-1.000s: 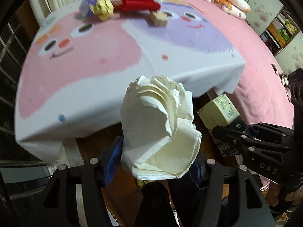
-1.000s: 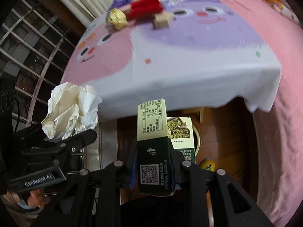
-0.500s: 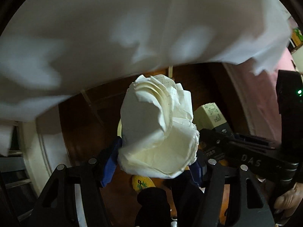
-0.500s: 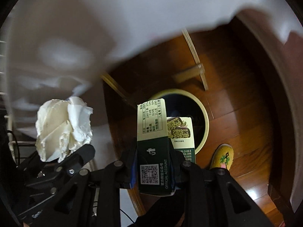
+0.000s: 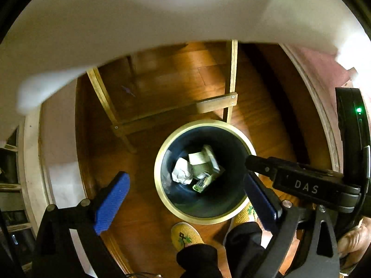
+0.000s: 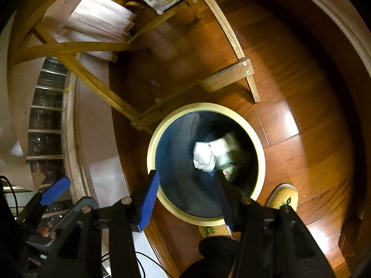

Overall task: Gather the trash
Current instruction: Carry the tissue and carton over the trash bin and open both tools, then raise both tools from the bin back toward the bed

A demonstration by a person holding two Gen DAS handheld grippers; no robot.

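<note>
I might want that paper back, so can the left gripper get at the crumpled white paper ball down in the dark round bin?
Probably yes. The left gripper hangs open and empty right over the cream-rimmed bin, and the crumpled white paper ball lies uncovered on top, beside green cartons. The bin looks deep, though.

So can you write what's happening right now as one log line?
left gripper: just opened, empty | right gripper: just opened, empty | paper wad, box: in bin

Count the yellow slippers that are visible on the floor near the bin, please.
2. One slipper lies just below the bin in the left wrist view; the other slipper is beside it to the right, partly hidden behind the claw.
</note>
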